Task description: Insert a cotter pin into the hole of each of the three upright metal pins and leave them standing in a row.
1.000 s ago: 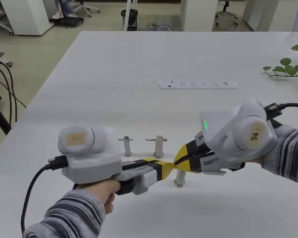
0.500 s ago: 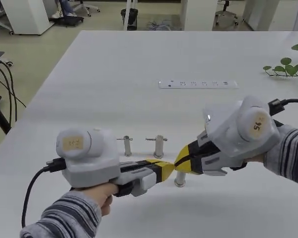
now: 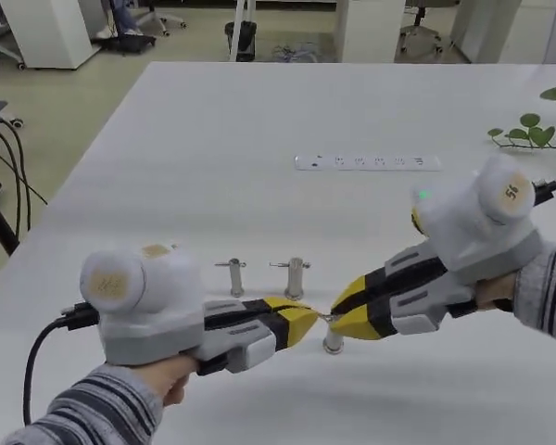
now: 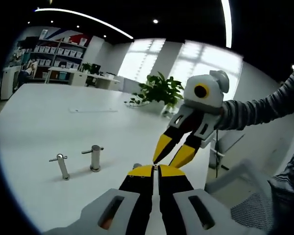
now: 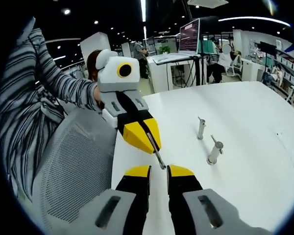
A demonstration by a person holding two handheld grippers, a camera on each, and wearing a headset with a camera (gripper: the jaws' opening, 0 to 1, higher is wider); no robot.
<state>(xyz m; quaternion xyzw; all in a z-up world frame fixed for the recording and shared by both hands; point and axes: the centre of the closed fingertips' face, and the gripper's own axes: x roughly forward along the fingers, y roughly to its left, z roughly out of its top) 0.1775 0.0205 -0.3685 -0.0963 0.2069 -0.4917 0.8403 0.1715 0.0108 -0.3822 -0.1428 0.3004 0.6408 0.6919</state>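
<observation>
My left gripper [image 3: 306, 320] is shut on a thin cotter pin [image 5: 156, 149] that sticks out past its yellow tips. The pin's free end reaches between the parted jaws of my right gripper [image 3: 345, 311], which faces the left one tip to tip. Just below the two grippers stands a bare upright metal pin [image 3: 334, 341], its top hidden behind them. Two more upright metal pins [image 3: 233, 275] [image 3: 295, 275] stand to its left, each with a cotter pin through its head. The left gripper view has them at the lower left [image 4: 62, 165] [image 4: 95, 157].
A white power strip [image 3: 367, 162] lies further back on the white table [image 3: 213, 167]. Green plant leaves [image 3: 528, 134] reach in at the right edge. Office chairs and furniture stand beyond the table.
The right gripper has drawn back to the right and tilted, so its jaws now stand apart around the cotter pin's end. The left gripper shifted slightly down and left.
</observation>
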